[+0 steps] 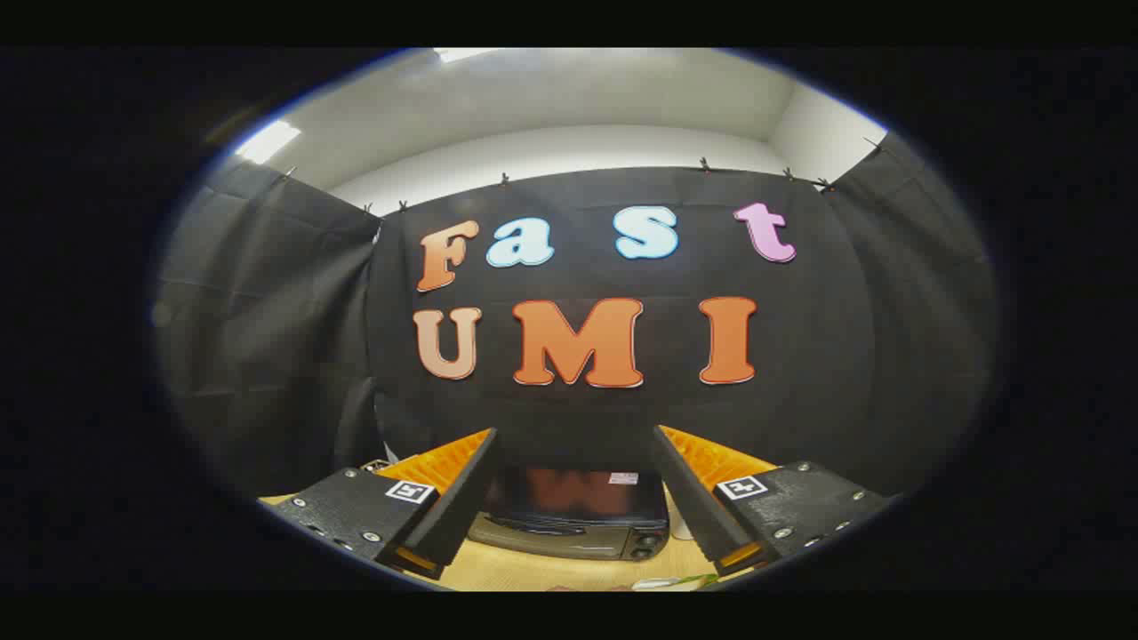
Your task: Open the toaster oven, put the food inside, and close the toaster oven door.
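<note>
Gripper: the gripper (576,444) is raised, its view taking in the booth's black cloth wall (267,338) and a strip of pale ceiling (578,98) above it.
Fingers: the two fingers (462,498) stand wide apart with nothing held between them; neither touches anything.
Toaster oven: the toaster oven (578,516) sits low between the fingers and beyond them, against the foot of the cloth wall; its top is dark and glossy, and two round knobs (647,544) show at its front right corner.
Door: whether the oven door is open or closed cannot be told from this angle.
Table: a light wooden table (533,569) carries the oven.
Other items: a small pale object (662,583) lies on the table nearer than the oven, too little of it visible to identify.
</note>
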Demonstrator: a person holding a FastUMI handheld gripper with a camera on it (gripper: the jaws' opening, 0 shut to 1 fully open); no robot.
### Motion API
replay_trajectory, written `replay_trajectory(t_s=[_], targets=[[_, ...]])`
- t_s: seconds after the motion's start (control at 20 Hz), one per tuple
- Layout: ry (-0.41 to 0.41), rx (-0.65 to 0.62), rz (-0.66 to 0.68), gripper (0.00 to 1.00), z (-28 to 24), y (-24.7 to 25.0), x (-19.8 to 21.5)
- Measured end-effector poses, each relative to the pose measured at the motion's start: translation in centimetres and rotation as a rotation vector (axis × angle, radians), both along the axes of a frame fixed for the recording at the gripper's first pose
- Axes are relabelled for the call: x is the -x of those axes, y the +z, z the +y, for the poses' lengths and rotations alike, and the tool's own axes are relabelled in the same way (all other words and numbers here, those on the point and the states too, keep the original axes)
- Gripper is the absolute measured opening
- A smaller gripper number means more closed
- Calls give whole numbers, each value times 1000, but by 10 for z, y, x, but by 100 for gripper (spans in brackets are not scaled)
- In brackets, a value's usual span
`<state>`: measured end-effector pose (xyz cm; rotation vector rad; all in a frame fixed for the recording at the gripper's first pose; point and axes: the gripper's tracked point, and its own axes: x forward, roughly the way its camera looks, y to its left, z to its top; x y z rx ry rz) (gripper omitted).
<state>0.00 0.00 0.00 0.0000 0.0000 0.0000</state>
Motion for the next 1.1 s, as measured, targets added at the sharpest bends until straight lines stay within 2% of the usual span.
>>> replay_trajectory(t_s=[0.2, 0.7, 1.1], targets=[[-15, 0, 20, 99, -2, -4, 3], [23, -1, 34, 99, 23, -7, 4], [12, -22, 122, 99, 28, -34, -1]])
